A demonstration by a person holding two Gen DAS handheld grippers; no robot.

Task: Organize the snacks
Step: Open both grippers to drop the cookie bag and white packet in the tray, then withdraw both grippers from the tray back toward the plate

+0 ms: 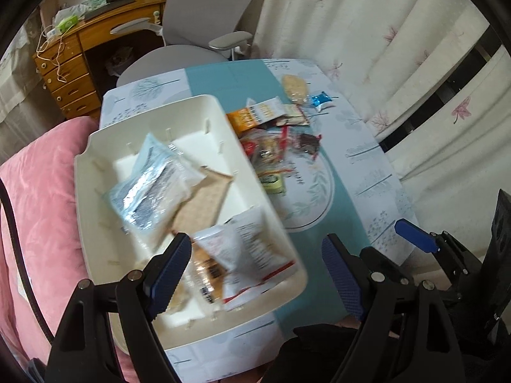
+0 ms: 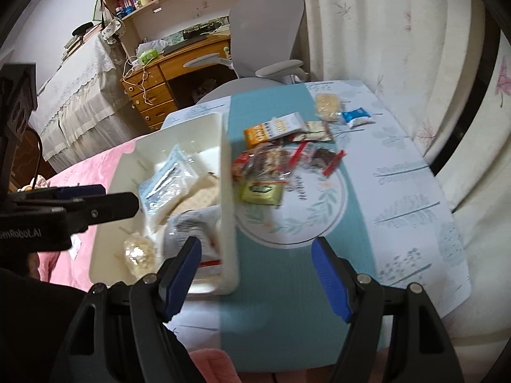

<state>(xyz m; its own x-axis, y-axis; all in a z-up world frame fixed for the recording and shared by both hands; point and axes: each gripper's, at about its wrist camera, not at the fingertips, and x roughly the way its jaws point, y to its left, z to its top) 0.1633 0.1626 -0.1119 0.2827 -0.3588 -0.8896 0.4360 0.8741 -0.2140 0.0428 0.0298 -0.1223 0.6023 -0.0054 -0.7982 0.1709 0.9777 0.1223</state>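
A white plastic bin (image 1: 105, 140) (image 2: 228, 172) stands on the left of the table and holds several snack packets, among them a pale blue pack (image 1: 150, 188) (image 2: 166, 185) and a white pack (image 1: 252, 245). A loose pile of snacks (image 1: 274, 146) (image 2: 271, 162) lies on the table right of the bin, with an orange pack (image 1: 255, 115) (image 2: 271, 129), a green pack (image 2: 262, 193), a yellow bag (image 1: 295, 87) (image 2: 327, 105) and a blue-white pack (image 1: 322, 100) (image 2: 356, 117). My left gripper (image 1: 255, 274) is open and empty above the bin's near corner. My right gripper (image 2: 255, 277) is open and empty over the table's near edge.
The table carries a teal and white patterned cloth (image 2: 399, 191). A grey office chair (image 2: 265, 32) and a wooden desk (image 2: 159, 83) stand behind it. A curtain (image 1: 367, 32) hangs on the right. A pink blanket (image 1: 38, 198) lies left of the bin.
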